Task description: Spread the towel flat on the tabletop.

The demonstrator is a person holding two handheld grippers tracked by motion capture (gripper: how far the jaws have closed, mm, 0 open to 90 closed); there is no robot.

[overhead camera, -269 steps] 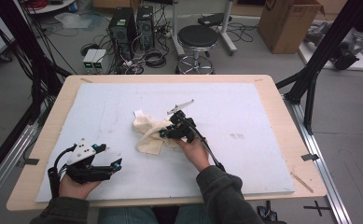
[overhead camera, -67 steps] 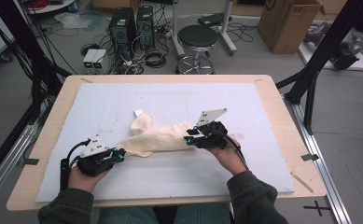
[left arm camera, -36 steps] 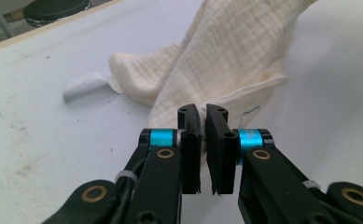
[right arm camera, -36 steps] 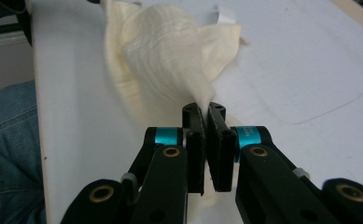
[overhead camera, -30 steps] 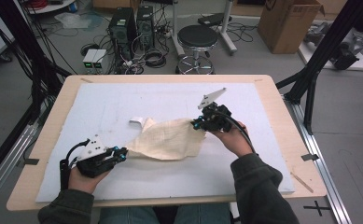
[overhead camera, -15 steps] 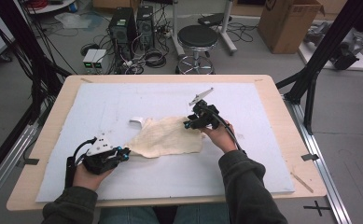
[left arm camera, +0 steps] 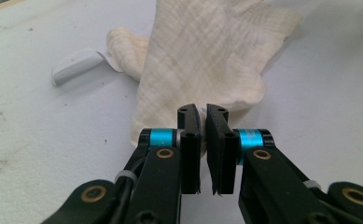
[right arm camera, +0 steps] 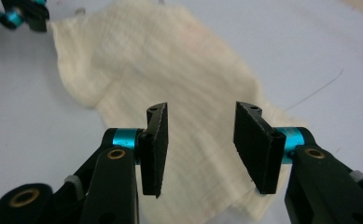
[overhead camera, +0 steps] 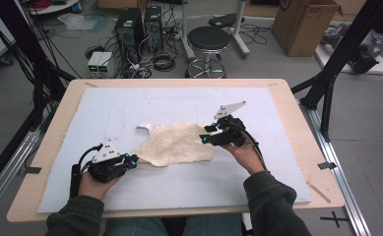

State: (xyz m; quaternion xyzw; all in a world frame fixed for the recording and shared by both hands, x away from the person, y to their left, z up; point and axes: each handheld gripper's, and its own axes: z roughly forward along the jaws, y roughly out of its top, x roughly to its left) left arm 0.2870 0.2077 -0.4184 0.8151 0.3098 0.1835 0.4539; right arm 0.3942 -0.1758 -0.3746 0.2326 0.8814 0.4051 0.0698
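Note:
A cream woven cloth [overhead camera: 174, 145] lies spread on the white mat, with a small white curled strip [overhead camera: 144, 129] at its far left edge. My left gripper [overhead camera: 132, 161] sits low at the cloth's near left corner. In the left gripper view its jaws [left arm camera: 202, 109] stand almost together at the hem of the cloth [left arm camera: 207, 56], pinching that corner. My right gripper [overhead camera: 205, 133] hovers at the cloth's right edge. Its jaws [right arm camera: 200, 109] have just been opening; the cloth [right arm camera: 170, 70] lies loose under them, untouched by the pads.
The white mat [overhead camera: 130, 103] covers most of the wooden table [overhead camera: 307, 147]. Wide bare mat lies behind and in front of the cloth. On the floor beyond the table stand a stool [overhead camera: 207, 39], computer cases [overhead camera: 135, 27] and a cardboard box [overhead camera: 304, 24].
The right gripper has come down toward the near left with the cloth's right edge and opened its jaws. The cloth now lies flat. The left gripper has stayed put.

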